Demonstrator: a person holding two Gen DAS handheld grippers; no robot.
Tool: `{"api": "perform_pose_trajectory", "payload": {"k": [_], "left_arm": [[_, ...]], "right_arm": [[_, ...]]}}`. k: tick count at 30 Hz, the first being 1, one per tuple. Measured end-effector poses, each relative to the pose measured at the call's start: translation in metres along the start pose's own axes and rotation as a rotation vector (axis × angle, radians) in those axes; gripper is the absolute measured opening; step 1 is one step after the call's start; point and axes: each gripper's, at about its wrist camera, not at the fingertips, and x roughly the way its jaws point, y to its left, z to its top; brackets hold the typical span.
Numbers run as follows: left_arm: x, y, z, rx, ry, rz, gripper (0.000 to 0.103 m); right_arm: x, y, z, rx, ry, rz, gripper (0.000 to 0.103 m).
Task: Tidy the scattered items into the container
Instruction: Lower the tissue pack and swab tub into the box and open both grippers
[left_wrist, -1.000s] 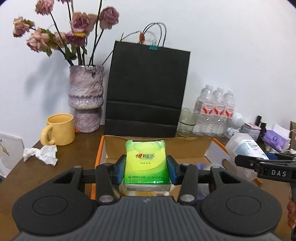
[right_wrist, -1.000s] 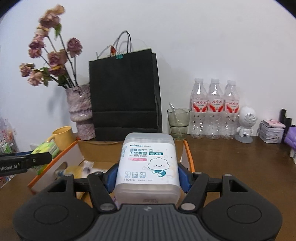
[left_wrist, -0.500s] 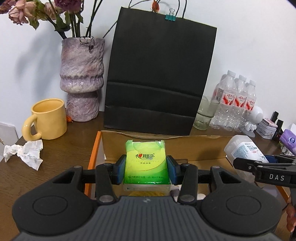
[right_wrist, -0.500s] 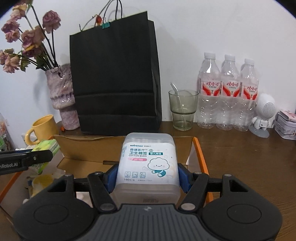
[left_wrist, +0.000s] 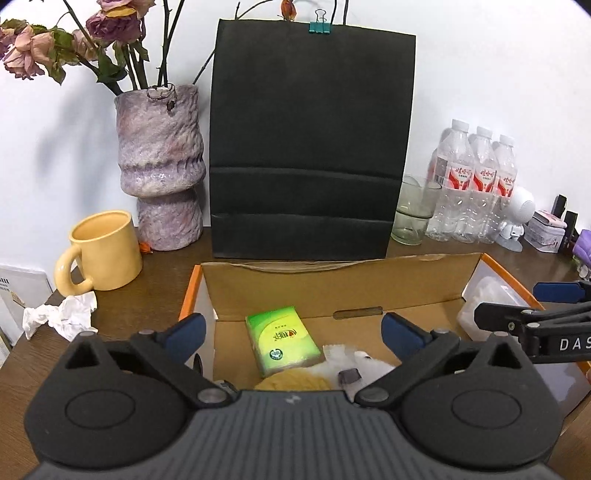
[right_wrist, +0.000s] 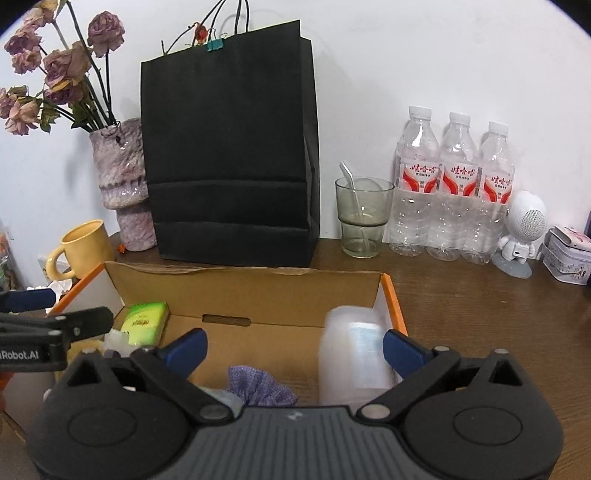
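Note:
An open cardboard box with orange edges (left_wrist: 332, 284) (right_wrist: 251, 291) sits on the brown table. My left gripper (left_wrist: 291, 328) is open above its left part; the green tissue pack (left_wrist: 282, 341) (right_wrist: 144, 321) lies inside below it. My right gripper (right_wrist: 295, 341) is open above the right part; the clear cotton-bud box (right_wrist: 354, 362) (left_wrist: 487, 306), blurred, is inside against the right wall. A purple cloth (right_wrist: 258, 387), a yellow item (left_wrist: 295, 380) and a white item (left_wrist: 365, 363) also lie in the box.
A black paper bag (left_wrist: 310, 147) stands right behind the box. A purple vase (left_wrist: 160, 162), a yellow mug (left_wrist: 101, 251) and crumpled tissue (left_wrist: 62, 317) are at left. A glass (right_wrist: 364, 218), three water bottles (right_wrist: 454, 184), a white figurine (right_wrist: 521, 232) and a tin (right_wrist: 570, 254) are at right.
Both grippers moved forward over the box and opened. The green tissue pack and the cotton-bud box left the fingers and now lie inside the box.

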Motion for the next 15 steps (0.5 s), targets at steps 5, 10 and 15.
{"api": "perform_pose_trajectory", "payload": {"k": [5, 10, 15], "left_arm": [[0.0019, -0.0006, -0.0006, 0.002, 0.007, 0.000, 0.103], [0.0016, -0.0025, -0.0014, 0.011, 0.009, -0.006, 0.103], [-0.0045, -0.0034, -0.0028, 0.000, 0.001, -0.006, 0.103]], "right_arm": [[0.0000, 0.0011, -0.0002, -0.002, 0.004, -0.004, 0.102], [0.0004, 0.0029, -0.0006, -0.007, 0.009, -0.003, 0.102], [-0.0048, 0.0043, -0.0017, -0.008, 0.005, -0.006, 0.102]]}}
